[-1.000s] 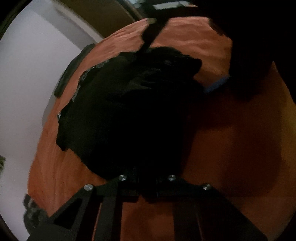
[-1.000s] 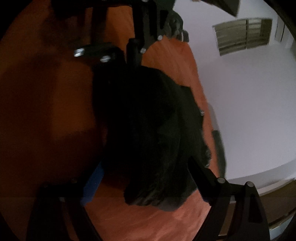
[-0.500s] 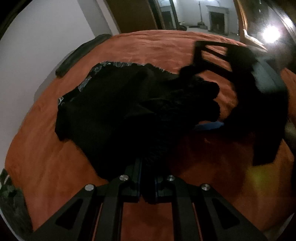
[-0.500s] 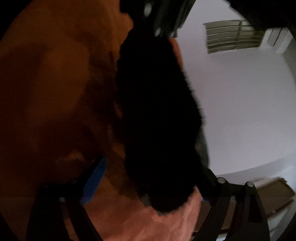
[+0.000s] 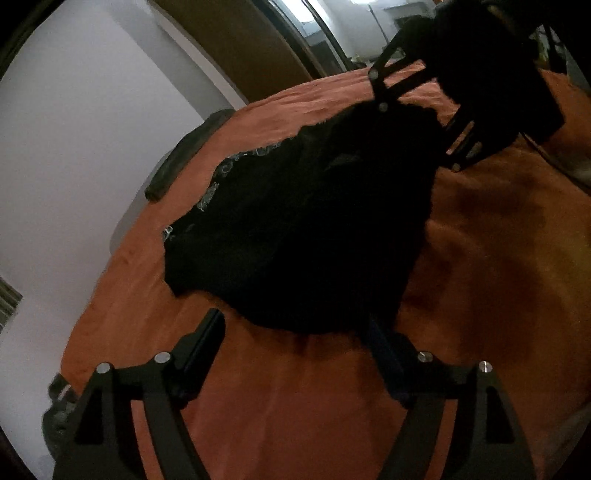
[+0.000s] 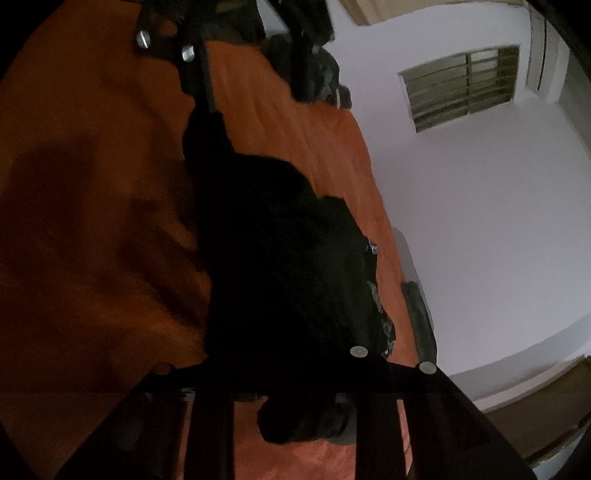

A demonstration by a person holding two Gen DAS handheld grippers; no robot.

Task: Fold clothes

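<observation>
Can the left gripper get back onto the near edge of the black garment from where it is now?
Probably yes. The left gripper is opening, with nothing between its fingers, and the black garment has its near hem just ahead on the orange bedspread. The right gripper works the far end.

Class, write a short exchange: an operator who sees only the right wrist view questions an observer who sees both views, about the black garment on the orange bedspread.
Operator: Is the left hand-held gripper gripping the black garment?
Observer: No. In the left wrist view the left hand-held gripper has its jaws opening, fingers wide apart. The black garment lies unpinched on the orange bedspread.
Operator: What is beyond the bed behind my own gripper?
Observer: A lit opening or mirror; I cannot tell which.
</observation>
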